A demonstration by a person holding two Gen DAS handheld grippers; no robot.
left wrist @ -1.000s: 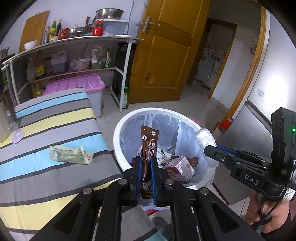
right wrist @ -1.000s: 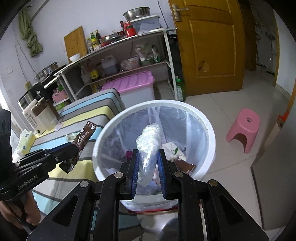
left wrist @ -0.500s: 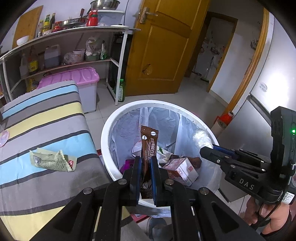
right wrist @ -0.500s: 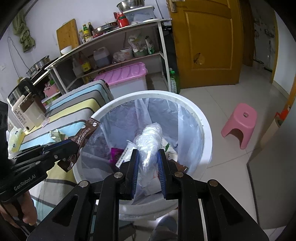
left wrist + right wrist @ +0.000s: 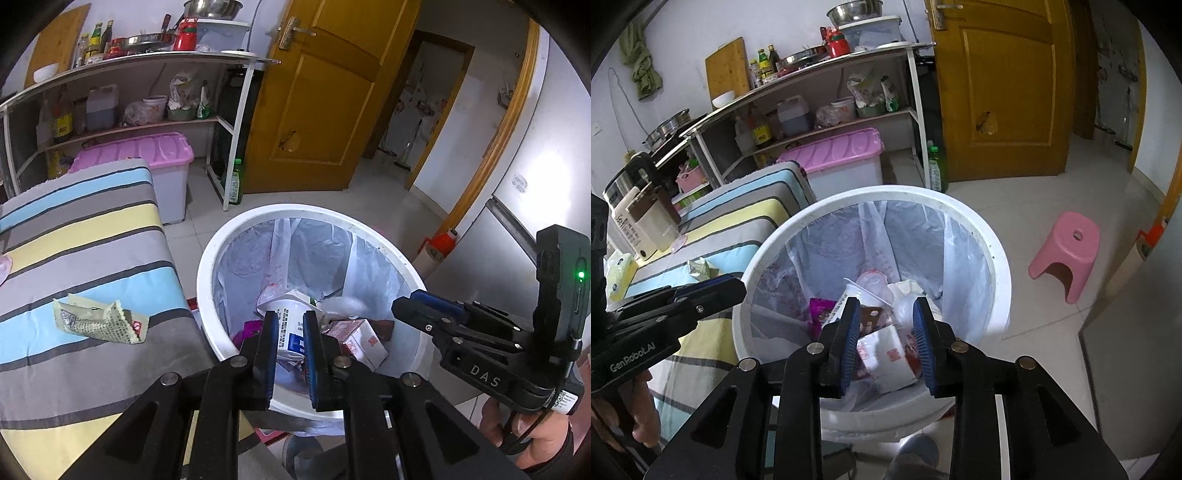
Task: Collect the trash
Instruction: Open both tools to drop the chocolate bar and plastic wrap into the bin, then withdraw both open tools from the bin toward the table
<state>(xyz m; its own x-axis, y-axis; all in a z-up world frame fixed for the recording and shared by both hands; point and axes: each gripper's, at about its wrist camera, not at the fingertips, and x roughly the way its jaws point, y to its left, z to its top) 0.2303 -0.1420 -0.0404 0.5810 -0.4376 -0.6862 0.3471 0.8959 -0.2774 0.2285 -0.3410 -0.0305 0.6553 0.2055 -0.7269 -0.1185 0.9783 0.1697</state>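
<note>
A: Where do the tongs stand?

B: Both hang over the bin (image 5: 207, 280). The left gripper (image 5: 290, 325) sits above the bin's near rim, its jaws opening, nothing gripped between them. Through the gap you see only trash lying down in the bin.

A: And the right one?

B: The right gripper (image 5: 886, 317) is over the bin too, jaws opening and already well apart, holding nothing. In the left view it reaches in from the bin's right side (image 5: 413, 306).

A: Where's the trash, then?

B: Most is inside the bin, on the liner (image 5: 849, 236): a white cup (image 5: 291, 314), a carton (image 5: 890, 354), a purple wrapper (image 5: 818, 308), a clear bag (image 5: 905, 304). All of it lies below both pairs of jaws, touching neither.

A: Anything outside the bin?

B: One crumpled wrapper (image 5: 99, 321) lies on the striped cloth (image 5: 85, 236), left of the bin and well apart from both grippers.

A: Hands?

B: A hand (image 5: 532, 432) grips the right handle, at the bin's right.
</note>
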